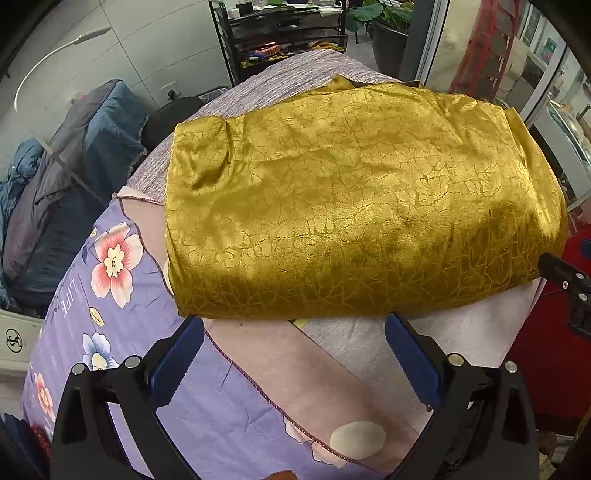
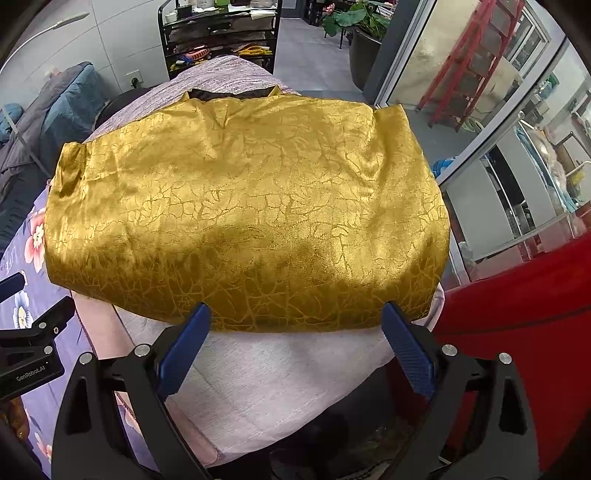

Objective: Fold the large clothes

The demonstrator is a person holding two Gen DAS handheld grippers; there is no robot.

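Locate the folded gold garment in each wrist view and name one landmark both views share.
Left wrist: the gold garment fills the centre and right, just beyond the open left gripper.
Right wrist: the gold garment fills the centre, its near edge at the tips of the open right gripper.
Shared landmark: the black shelf cart at top, behind the table.

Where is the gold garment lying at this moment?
The gold garment lies folded in the middle of both wrist views, on the grey cloth just beyond both open tongs, with the floral purple sheet to its left.
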